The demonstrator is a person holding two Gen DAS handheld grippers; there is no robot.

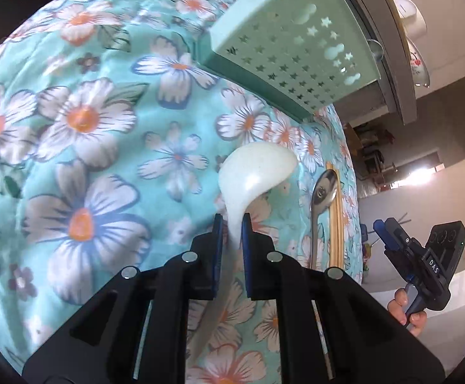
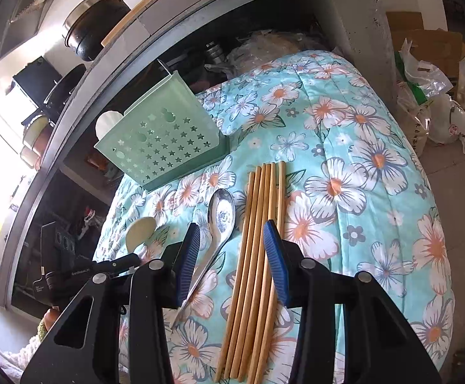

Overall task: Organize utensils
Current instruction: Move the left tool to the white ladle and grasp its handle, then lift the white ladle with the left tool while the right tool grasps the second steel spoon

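The left gripper [image 1: 232, 224] tilts downward over the floral cloth [image 1: 104, 134], rolled to one side, its blue pads pinching the handle of a white spoon [image 1: 255, 176] whose bowl rises clear of the cloth in front of the green holder [image 1: 296, 54]. The right gripper [image 2: 232, 243] angles down with its fingers spread and empty, above the metal spoon [image 2: 221, 217] and the wooden chopsticks [image 2: 258, 256], which lie side by side on the cloth.
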